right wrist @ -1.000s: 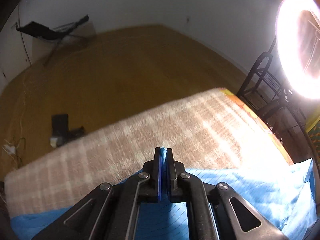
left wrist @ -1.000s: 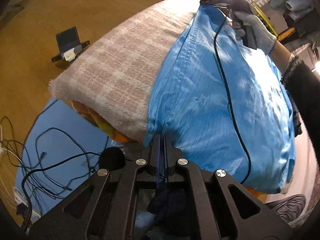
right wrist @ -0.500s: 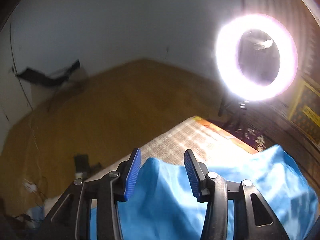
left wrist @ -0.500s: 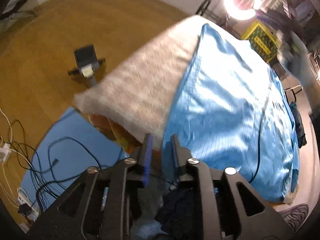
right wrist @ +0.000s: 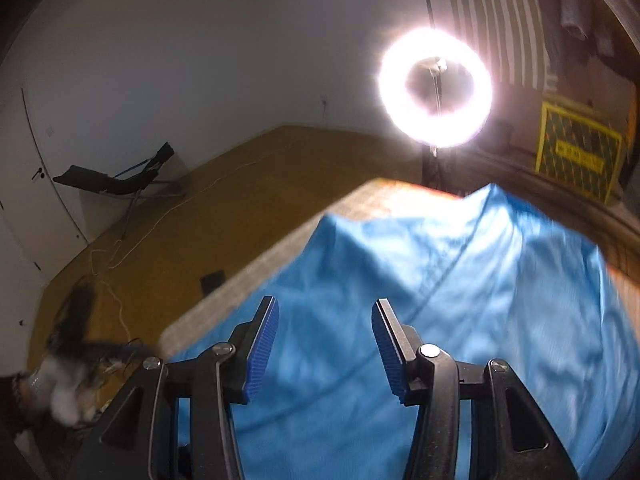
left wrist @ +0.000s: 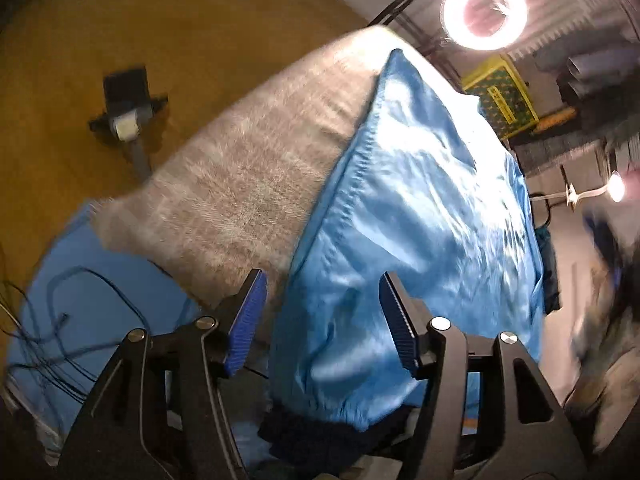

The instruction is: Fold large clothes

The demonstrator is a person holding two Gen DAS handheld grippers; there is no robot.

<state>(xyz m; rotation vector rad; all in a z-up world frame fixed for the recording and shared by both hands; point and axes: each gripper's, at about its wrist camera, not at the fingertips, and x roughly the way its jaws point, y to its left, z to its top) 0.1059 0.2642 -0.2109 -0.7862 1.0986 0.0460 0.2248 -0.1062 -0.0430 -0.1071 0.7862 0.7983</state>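
Garment (left wrist: 420, 216): large, light blue and shiny. It lies spread over the right half of the bench (left wrist: 240, 184), its hem hanging off the near end. Also seen from the right wrist (right wrist: 460, 320), where it fills the lower right of the view.

Bench cover: beige plaid blanket, bare on the left side beside the garment; an orange edge shows at the far end.

Left gripper (left wrist: 322, 320): jaws spread wide with blue ribbed pads, holding nothing, above the garment's near left edge.

Right gripper (right wrist: 324, 348): jaws spread wide, holding nothing, over the garment.

Ring light (left wrist: 484, 12): lit, on a stand past the far end of the bench; also in the right view (right wrist: 436, 88).

Yellow box (left wrist: 500, 96): patterned, behind the bench.

Floor (left wrist: 120, 20): brown, with a small black device (left wrist: 126, 102) on it. A blue mat (left wrist: 88, 300) with loose cables lies at the bench's near left corner.
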